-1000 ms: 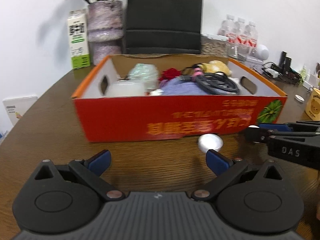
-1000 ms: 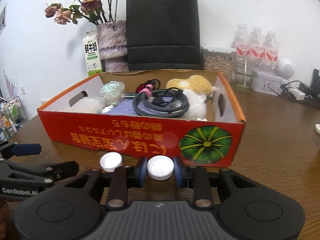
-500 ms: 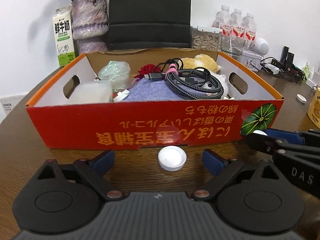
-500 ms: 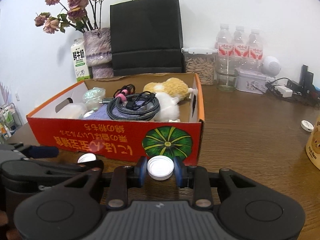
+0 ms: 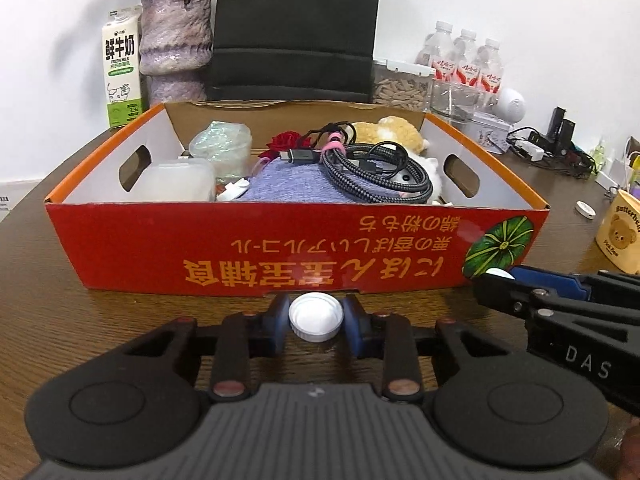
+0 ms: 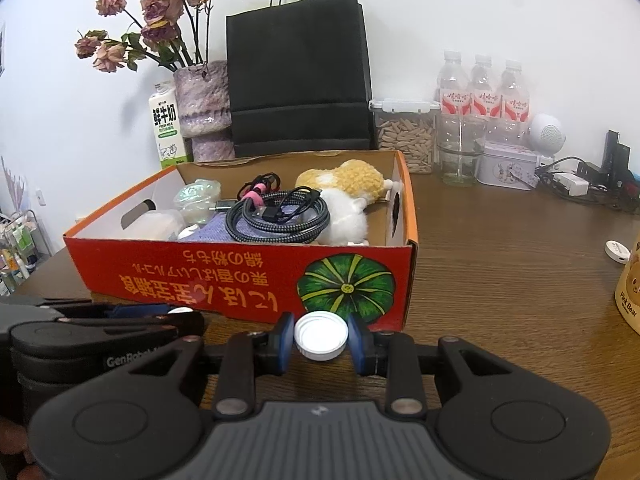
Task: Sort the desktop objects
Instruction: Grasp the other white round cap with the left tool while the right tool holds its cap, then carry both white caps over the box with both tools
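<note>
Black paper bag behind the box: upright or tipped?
Upright. The black paper bag stands behind the red cardboard box, handles up.

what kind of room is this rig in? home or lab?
Probably an office or home desk, not a lab: a wooden table against a white wall, with a vase of dried flowers, a milk carton, bottled water and a power strip.

2 white bottle caps (image 5: 316,322) (image 6: 321,335) sit before the red box (image 5: 200,248).

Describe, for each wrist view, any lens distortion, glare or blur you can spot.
Left wrist view: fisheye bends the red box rim, corners vignette dark, soft glare on the wooden table. Right wrist view: same barrel curvature, black bag leans, far bottles look hazy.
</note>
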Available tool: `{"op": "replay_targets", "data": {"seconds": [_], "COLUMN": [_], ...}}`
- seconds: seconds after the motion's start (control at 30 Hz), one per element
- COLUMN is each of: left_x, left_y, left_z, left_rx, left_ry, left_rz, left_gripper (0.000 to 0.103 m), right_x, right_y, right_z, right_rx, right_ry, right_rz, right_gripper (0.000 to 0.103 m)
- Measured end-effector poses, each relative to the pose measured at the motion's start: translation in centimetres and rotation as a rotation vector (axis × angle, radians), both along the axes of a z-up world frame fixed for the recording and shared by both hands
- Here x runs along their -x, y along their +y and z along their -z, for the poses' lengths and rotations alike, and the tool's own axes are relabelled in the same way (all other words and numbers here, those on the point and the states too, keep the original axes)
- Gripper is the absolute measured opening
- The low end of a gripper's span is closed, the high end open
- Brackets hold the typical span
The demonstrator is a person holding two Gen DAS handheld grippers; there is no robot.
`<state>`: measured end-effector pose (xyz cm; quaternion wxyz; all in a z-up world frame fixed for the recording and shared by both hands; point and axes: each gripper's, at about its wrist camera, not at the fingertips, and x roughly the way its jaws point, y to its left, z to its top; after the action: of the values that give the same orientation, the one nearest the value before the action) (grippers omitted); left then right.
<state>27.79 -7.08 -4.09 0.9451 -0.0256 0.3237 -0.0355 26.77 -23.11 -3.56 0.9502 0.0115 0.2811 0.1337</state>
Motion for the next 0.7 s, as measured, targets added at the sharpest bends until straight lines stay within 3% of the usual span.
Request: {"op": "replay_targets", "data": {"seconds": [0.3, 0.7], "left_x": [0.4, 3.5], "left_y": [0.7, 1.9], "left_z": [-0.3, -3.0], "left_rx": [0.015, 0.038], "left_ry": [-0.021, -0.125], "left_rz": [-0.002, 0.027], "left_gripper": [0.029, 0.029], "right_x": [0.2, 2.3], "right_y": [0.4, 1.9], "right_z": [0.1, -2.0], "right_rx": [0.000, -0.013], "right_ry": [0.002, -0.105], "right_rz": [-0.012, -0.042], "right_gripper": [0.027, 0.028]}}
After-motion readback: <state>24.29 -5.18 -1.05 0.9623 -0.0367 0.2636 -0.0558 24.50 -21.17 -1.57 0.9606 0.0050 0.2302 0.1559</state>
